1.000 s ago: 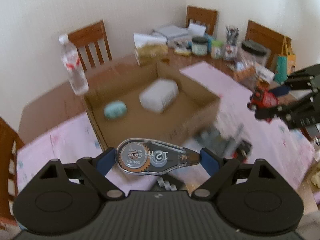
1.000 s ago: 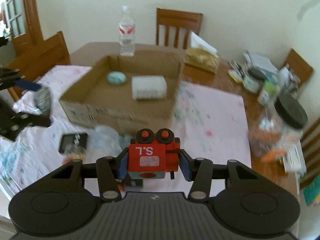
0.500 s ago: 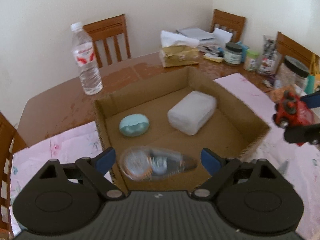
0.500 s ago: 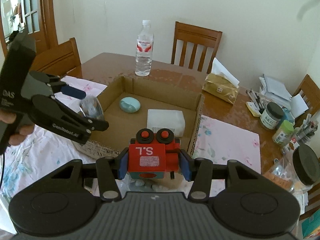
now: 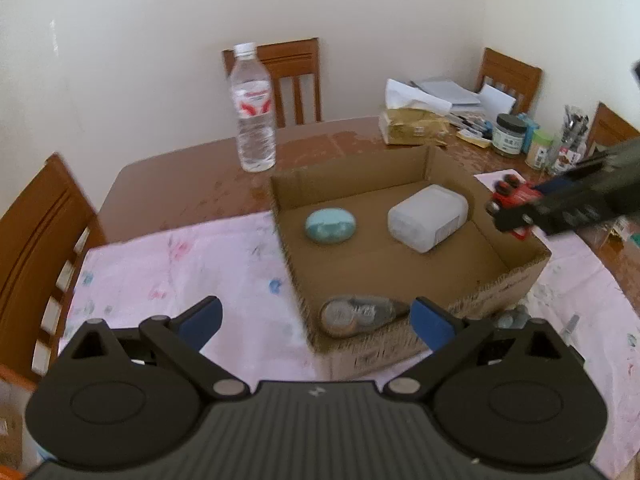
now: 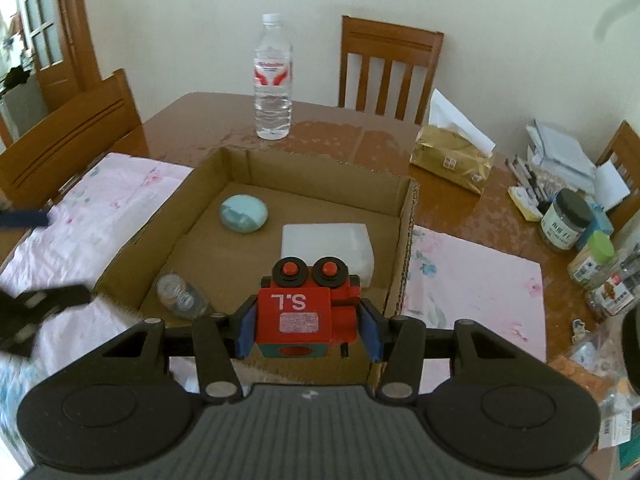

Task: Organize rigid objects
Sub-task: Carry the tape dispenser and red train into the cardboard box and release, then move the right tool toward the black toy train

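An open cardboard box point(image 5: 516, 276) point(image 6: 406, 240) sits on the table. In it lie a light blue oval case point(image 5: 330, 226) point(image 6: 243, 213), a white plastic box point(image 5: 428, 216) point(image 6: 328, 246) and a clear correction tape dispenser point(image 5: 362, 314) point(image 6: 180, 294) at the near left corner. My left gripper point(image 5: 316, 320) is open and empty, just short of the box's near wall. My right gripper point(image 6: 306, 326) is shut on a red toy robot point(image 6: 306, 320) marked "S.L", held above the box's near right corner; it also shows in the left wrist view point(image 5: 514, 200).
A water bottle point(image 5: 254, 110) point(image 6: 273, 80) stands behind the box. A gold tissue pack point(image 6: 454, 156), jars point(image 6: 564, 220) and papers crowd the right side of the table. Pink cloth point(image 5: 180, 264) covers the near table. Wooden chairs point(image 6: 388, 68) stand around.
My left gripper opened and let go of the tape dispenser, which now lies in the box's near corner, and drew back left. My right gripper carried the toy robot over the box.
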